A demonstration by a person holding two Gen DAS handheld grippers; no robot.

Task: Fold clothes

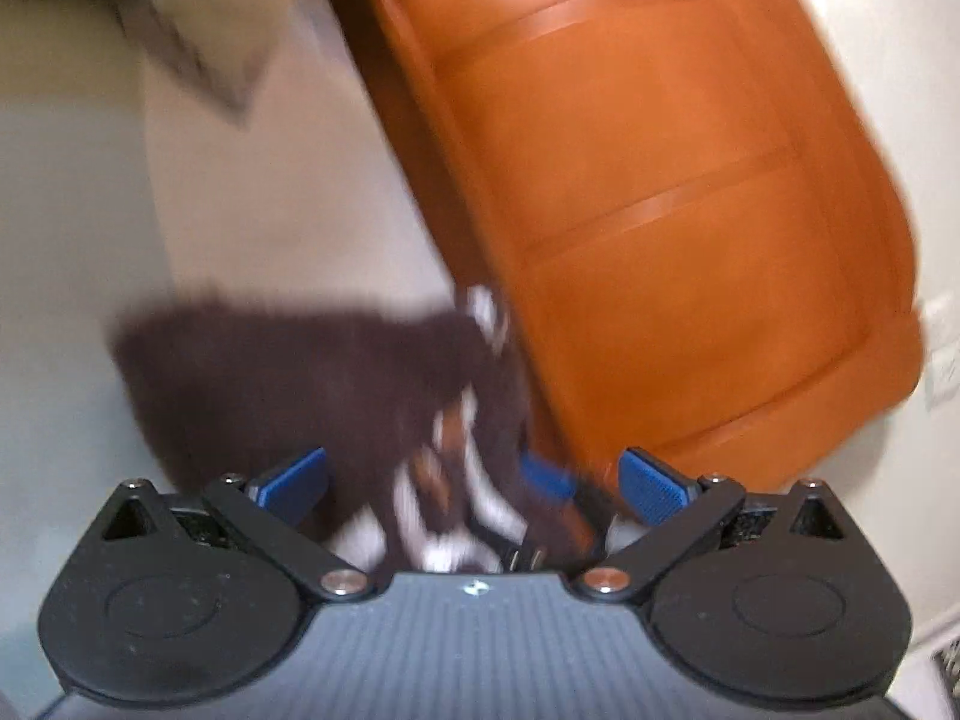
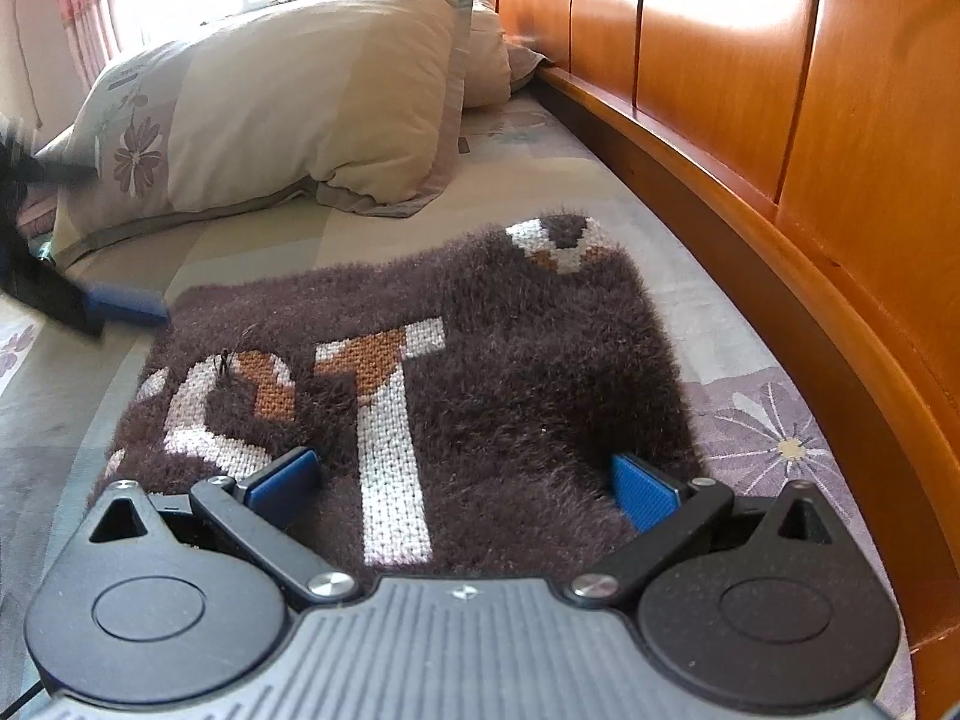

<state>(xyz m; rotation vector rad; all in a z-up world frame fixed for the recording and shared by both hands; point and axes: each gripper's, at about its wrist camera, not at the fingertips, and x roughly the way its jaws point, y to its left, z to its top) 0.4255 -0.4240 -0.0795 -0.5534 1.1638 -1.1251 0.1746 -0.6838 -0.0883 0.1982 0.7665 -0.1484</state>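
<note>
Both my grippers, left [image 1: 474, 483] and right [image 2: 462, 483], gape apart: sweater [image 2: 480, 372] lies flat between right jaws, ready for pinching.

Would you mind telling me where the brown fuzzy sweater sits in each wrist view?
Left wrist: sweater lower centre-left, blurred, beyond the open left gripper.
Right wrist: sweater fills the centre, flat on the bed, under the open right gripper.
Shared landmark: the orange headboard.
</note>
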